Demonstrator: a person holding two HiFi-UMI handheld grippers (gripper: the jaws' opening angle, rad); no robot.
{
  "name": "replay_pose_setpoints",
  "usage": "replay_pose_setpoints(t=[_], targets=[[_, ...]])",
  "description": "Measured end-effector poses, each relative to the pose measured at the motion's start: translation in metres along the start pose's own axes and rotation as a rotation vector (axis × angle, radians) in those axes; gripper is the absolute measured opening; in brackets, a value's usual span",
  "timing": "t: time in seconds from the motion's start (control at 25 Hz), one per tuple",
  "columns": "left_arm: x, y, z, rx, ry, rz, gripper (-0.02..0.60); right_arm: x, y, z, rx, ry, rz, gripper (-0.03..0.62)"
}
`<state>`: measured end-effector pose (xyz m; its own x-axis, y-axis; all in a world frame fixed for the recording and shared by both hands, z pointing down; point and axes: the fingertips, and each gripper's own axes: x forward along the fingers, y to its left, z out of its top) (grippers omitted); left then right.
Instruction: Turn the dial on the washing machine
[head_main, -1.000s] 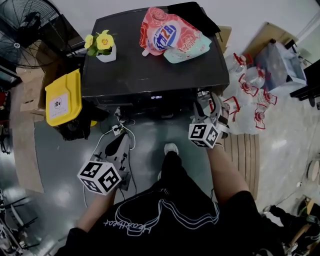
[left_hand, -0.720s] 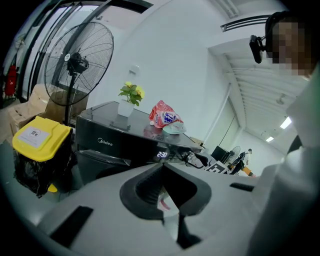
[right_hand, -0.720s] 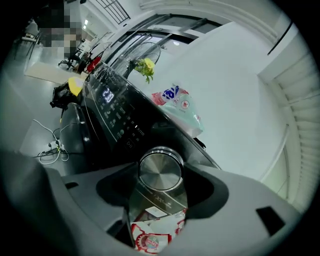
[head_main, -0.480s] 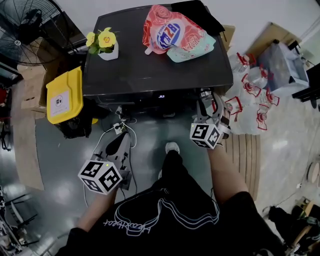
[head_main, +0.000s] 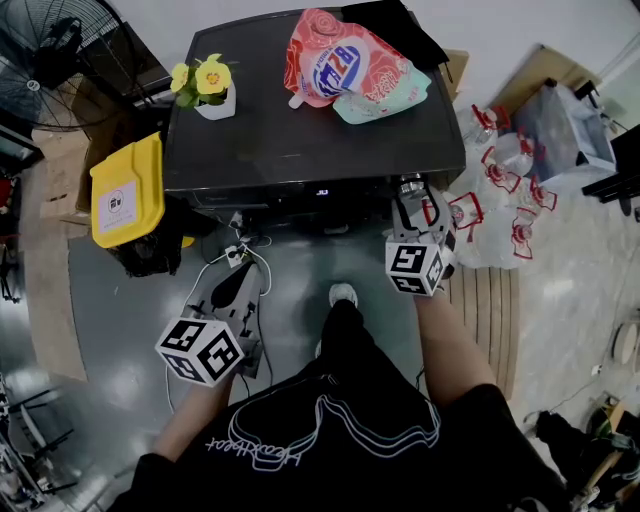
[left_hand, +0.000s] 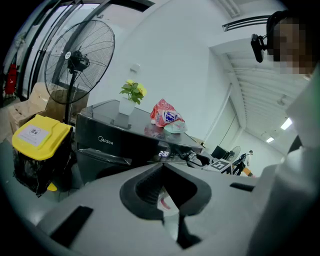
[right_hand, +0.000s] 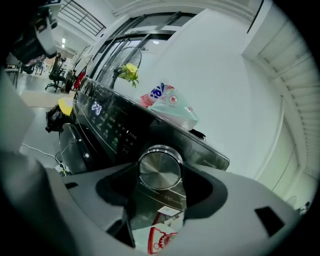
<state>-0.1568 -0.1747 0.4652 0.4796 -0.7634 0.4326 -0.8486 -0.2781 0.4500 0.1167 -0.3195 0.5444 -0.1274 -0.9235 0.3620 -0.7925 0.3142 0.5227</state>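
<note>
Right tool (head_main: 414, 195) has just been closing. The dial (right_hand: 160, 169) sits between its jaws with both pads on the rim, so it is pinching the dial. Its marker cube (head_main: 414, 268) sits squarer in the head view than a second ago, so the wrist has rolled. I read that as the turn under way, not finished. The dial is at the right end of the washing machine (head_main: 300, 140) front panel. Right gripper view gives the dial face and the lit display (right_hand: 96, 107). Head view gets only a silver sliver of the dial from above, but shows left tool (head_main: 246, 278) low over the floor, well clear of the machine. Left gripper view shows its jaws pressed together, nothing held.
</note>
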Motion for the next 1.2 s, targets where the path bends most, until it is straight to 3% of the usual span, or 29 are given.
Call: replay_pose_setpoints(t=[0.32, 1.0, 1.2], targets=[[0.000, 0.003, 0.003, 0.007, -0.009, -0.003, 0.005, 0.000, -0.002, -0.001, 0.253, -0.004, 0.071, 0.281], [0.003, 0.007, 0.010, 0.007, -0.012, -0.010, 0.005, 0.001, -0.004, -0.005, 0.423, 0.010, 0.107, 0.281], [0.003, 0.008, 0.012, 0.005, -0.020, -0.011, 0.005, 0.002, -0.005, -0.007, 0.559, 0.008, 0.138, 0.281]])
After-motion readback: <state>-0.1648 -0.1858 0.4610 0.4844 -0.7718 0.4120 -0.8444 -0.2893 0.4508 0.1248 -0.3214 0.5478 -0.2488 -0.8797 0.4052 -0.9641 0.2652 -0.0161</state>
